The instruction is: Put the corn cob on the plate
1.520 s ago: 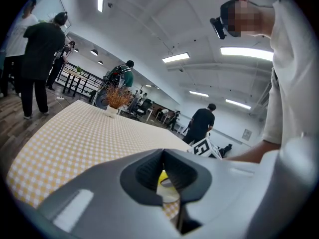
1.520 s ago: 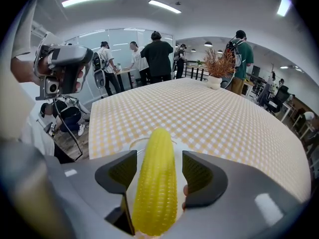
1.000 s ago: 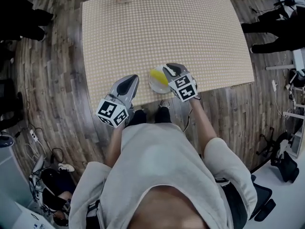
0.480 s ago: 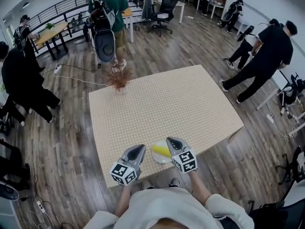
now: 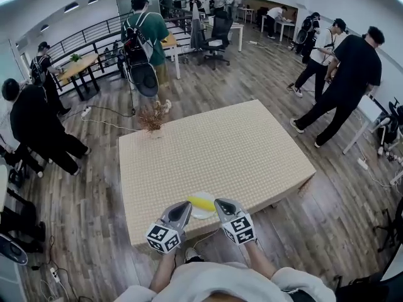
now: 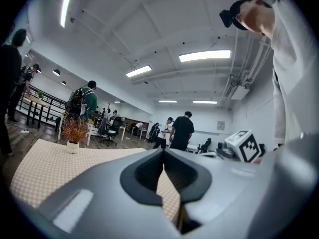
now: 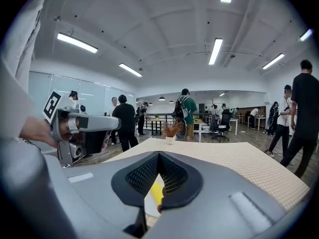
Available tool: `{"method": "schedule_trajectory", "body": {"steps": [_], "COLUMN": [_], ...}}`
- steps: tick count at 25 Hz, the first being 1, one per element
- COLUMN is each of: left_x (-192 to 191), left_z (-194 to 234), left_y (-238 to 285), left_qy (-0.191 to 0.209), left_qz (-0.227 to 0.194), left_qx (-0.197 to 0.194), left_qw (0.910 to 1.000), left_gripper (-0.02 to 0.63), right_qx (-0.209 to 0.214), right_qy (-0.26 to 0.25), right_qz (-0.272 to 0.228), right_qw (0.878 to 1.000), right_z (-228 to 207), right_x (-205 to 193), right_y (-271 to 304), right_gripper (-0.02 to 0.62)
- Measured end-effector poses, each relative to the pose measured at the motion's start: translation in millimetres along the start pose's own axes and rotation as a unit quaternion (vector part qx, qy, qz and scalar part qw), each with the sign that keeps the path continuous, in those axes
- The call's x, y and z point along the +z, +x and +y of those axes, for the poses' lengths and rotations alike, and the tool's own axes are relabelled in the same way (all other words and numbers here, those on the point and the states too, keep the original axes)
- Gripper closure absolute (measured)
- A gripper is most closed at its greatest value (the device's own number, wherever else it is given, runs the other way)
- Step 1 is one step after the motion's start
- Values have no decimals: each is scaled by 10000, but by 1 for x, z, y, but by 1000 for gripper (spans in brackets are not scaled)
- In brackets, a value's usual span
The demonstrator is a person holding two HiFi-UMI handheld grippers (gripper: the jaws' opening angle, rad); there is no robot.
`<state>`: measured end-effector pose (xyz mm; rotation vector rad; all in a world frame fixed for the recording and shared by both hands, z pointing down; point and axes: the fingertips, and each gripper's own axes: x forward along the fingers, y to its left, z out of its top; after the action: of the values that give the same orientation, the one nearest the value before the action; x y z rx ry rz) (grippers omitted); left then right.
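You are holding both grippers just off the table's (image 5: 239,156) 6 o'clock edge, one on either side of the plate (image 5: 205,213). The corn (image 5: 203,201) is lying on that plate, its yellow length running from about 10 o'clock to 4 o'clock across the white dish, and neither gripper is touching it. The left gripper (image 5: 183,205) is sitting at the plate's 8 o'clock with its jaws pressed together and nothing between them; its own view is looking across the checked tabletop toward the room. The right gripper (image 5: 221,202) is sitting at the plate's 4 o'clock, also with its jaws together and empty; below their closed tips its view is showing the corn and a slice of the plate lying beyond them, apart from the pads. Each gripper is showing in the other's view at the outer edge of the frame. A plant (image 5: 152,119) in a small pot is standing near the table's 11 o'clock corner, well apart from the plate. Several people are standing and walking around the room beyond the table.
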<state>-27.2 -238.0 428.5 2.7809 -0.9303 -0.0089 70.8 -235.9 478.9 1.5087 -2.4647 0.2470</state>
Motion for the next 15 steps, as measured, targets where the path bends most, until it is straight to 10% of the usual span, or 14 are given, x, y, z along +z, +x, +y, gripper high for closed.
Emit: {"method": "schedule_trajectory", "body": {"steps": [15], "left_x": [-44], "left_z": [-176], "left_y": [-32], "left_qy": [127], "left_qz": [82], "left_qx": [158], "left_qw": [9998], "left_gripper": [598], "right_qx": [364], "right_qy": [14], "right_qz": [-335], "right_qw": [9988], "right_z": [16], "right_x": [-33], "right_y": [-152], "right_gripper": [598]}}
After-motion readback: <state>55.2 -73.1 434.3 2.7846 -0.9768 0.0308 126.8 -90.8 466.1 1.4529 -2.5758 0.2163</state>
